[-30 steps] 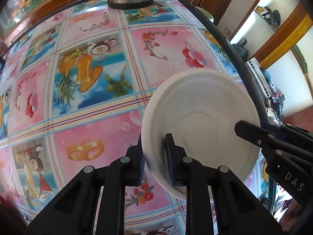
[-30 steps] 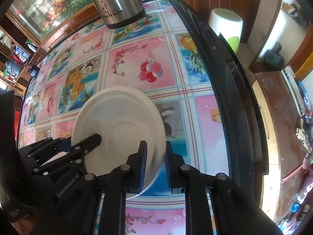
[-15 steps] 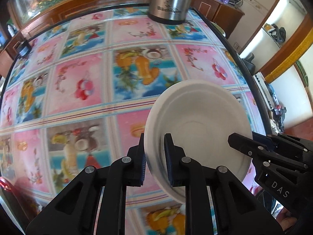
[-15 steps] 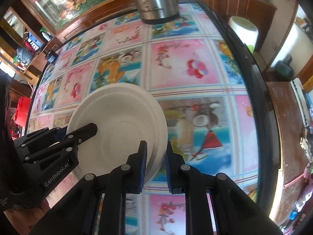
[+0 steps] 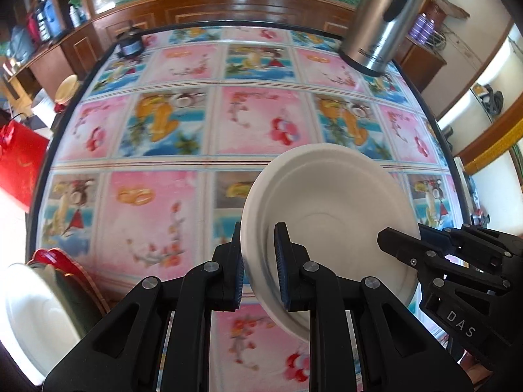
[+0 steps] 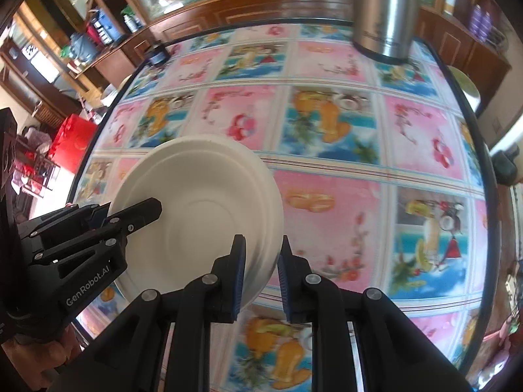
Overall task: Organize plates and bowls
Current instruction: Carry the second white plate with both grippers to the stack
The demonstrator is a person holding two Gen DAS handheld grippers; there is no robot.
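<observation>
A white plate [image 5: 330,215] hangs tilted above the patterned table, held by two opposite edges. My left gripper [image 5: 258,261] is shut on its near left rim, pads pressing both faces. In the right wrist view the same plate [image 6: 202,202] has its right rim between the fingers of my right gripper [image 6: 261,258]. Those jaws are starting to open, though the pads still touch the rim. Each gripper shows in the other's view: the right gripper [image 5: 402,248] over the plate's right side, the left gripper [image 6: 143,209] over its left side.
More white dishes [image 5: 36,320] stand on edge beside a red holder [image 5: 59,258] at the lower left. A steel thermos [image 5: 382,26] stands at the far right of the table [image 5: 157,215], a dark jar [image 5: 130,44] at the far left. A red bag [image 5: 19,160] sits beyond the left edge.
Both grippers carried the plate leftward over the table and slightly up. The thermos slid toward the right of both views, and the standing white dishes came into view at the lower left.
</observation>
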